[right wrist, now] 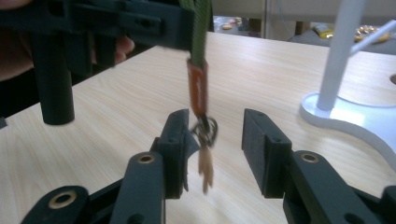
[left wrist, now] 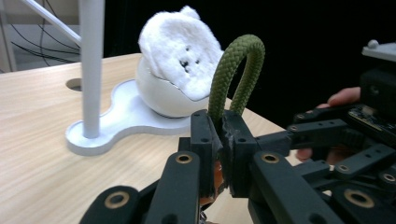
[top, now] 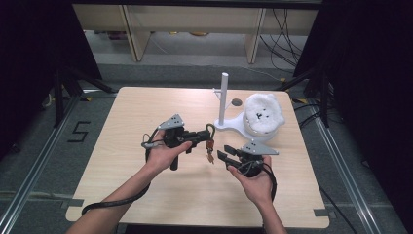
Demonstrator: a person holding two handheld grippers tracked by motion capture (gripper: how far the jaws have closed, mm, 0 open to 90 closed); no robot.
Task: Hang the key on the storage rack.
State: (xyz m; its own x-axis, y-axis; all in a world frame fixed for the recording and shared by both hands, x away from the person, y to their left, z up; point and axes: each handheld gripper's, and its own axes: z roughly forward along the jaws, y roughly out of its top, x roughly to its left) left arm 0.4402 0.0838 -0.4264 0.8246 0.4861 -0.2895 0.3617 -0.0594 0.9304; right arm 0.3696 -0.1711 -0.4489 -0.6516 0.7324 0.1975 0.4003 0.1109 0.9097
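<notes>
Here the left gripper (top: 207, 133) pinches a green cord keychain (left wrist: 236, 74) above the tabletop (top: 122, 146); the right gripper's (right wrist: 219, 140) fingers (right wrist: 175, 135) gape around its dangling charm (right wrist: 204, 161). Likely a handover or hanging on the white stand (top: 224, 100): next, steady alignment.

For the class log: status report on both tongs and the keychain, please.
Left tongs shut on keychain, held above table. Right tongs open around its dangling end. White stand nearby, not blocking.

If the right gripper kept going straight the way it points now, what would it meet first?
Most likely the keychain hanging from the left gripper: in the right gripper view its metal ring and pale tassel dangle just ahead of the right gripper, between the open jaws. Depth is hard to judge; behind lies the table.
</notes>
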